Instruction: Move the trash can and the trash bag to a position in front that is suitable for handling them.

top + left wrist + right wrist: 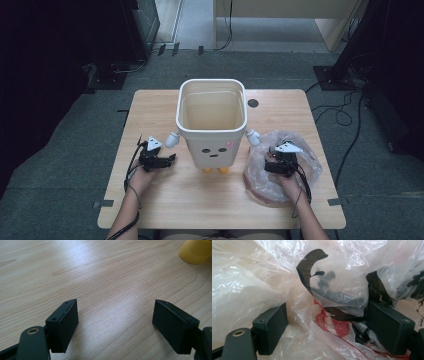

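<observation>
Your right tongs (325, 325) gape around the crinkled clear plastic bag (260, 175), left tongs (115, 322) wide and empty, so thin film may slip out as you close.

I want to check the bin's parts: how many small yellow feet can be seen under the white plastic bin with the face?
2. Both yellow feet sit side by side under the white plastic bin, at its front; others may be hidden behind.
</observation>
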